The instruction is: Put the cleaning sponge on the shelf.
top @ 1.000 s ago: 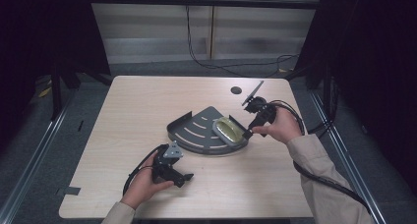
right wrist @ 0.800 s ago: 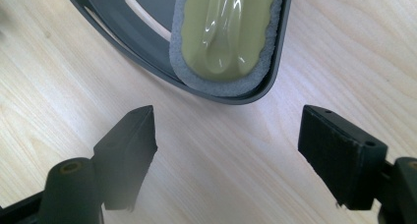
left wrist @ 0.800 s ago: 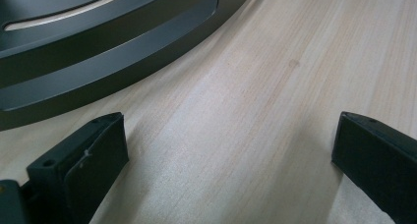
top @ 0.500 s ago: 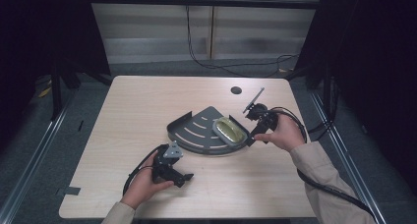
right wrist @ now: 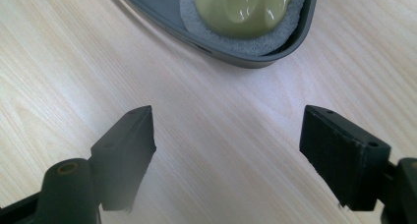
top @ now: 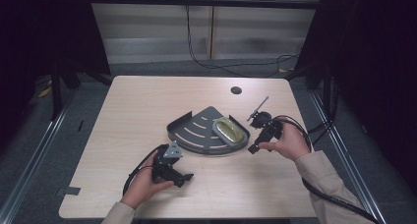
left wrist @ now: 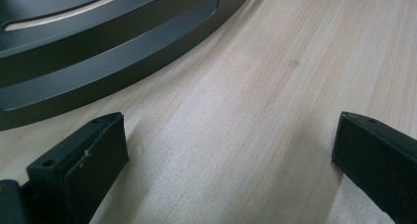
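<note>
A dark grey fan-shaped tray (top: 196, 130) with slots lies in the middle of the table. An olive-green glossy object on a grey foam pad (top: 229, 131) rests in its right corner. My right gripper (top: 255, 147) is just right of the tray's curved rim, open, jaws aimed at the tabletop. In the right gripper view the pad (right wrist: 246, 8) and rim (right wrist: 216, 49) lie just beyond the open jaws (right wrist: 228, 155). My left gripper (top: 184, 179) rests on the table in front of the tray, open. Beyond its empty jaws (left wrist: 228, 160), the left gripper view has the tray's wall (left wrist: 98, 71).
A round cable hole (top: 236, 90) sits in the tabletop at the back right. Black cables trail from both grippers. Bare wood lies left of and behind the tray. Dark frame posts stand at both sides of the table.
My right gripper has drawn back from the tray toward the near right and tipped down to the tabletop. The left gripper has stayed in place.
</note>
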`<state>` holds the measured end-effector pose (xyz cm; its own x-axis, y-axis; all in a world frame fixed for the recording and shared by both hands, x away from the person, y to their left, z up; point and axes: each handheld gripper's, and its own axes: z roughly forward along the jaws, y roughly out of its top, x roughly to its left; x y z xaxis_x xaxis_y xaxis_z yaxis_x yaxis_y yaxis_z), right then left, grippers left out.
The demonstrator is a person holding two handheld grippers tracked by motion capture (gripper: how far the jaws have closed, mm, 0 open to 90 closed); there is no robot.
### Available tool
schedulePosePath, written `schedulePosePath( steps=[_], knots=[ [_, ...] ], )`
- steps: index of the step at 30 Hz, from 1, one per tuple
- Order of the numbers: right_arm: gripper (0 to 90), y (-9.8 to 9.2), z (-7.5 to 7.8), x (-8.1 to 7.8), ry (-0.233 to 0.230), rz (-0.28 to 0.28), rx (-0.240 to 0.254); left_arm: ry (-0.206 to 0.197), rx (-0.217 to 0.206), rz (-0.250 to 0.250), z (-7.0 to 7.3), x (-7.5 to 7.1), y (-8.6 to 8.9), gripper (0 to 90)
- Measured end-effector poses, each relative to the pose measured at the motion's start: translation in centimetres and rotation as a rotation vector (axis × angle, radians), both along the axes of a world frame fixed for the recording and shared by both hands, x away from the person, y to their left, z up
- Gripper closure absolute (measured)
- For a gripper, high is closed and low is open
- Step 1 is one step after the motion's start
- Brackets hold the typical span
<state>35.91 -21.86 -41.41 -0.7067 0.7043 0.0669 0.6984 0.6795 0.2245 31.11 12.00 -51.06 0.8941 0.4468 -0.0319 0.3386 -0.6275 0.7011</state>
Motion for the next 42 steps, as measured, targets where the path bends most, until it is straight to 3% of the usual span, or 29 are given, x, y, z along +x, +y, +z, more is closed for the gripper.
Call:
schedulePosePath(
  steps=[42],
  knots=[
    [20.1, -4.5, -4.1, -4.6, -0.026, -0.022, 0.057, 0.000, 0.001, -0.001, 0.0, 0.0, 0.0, 0.0]
  ],
)
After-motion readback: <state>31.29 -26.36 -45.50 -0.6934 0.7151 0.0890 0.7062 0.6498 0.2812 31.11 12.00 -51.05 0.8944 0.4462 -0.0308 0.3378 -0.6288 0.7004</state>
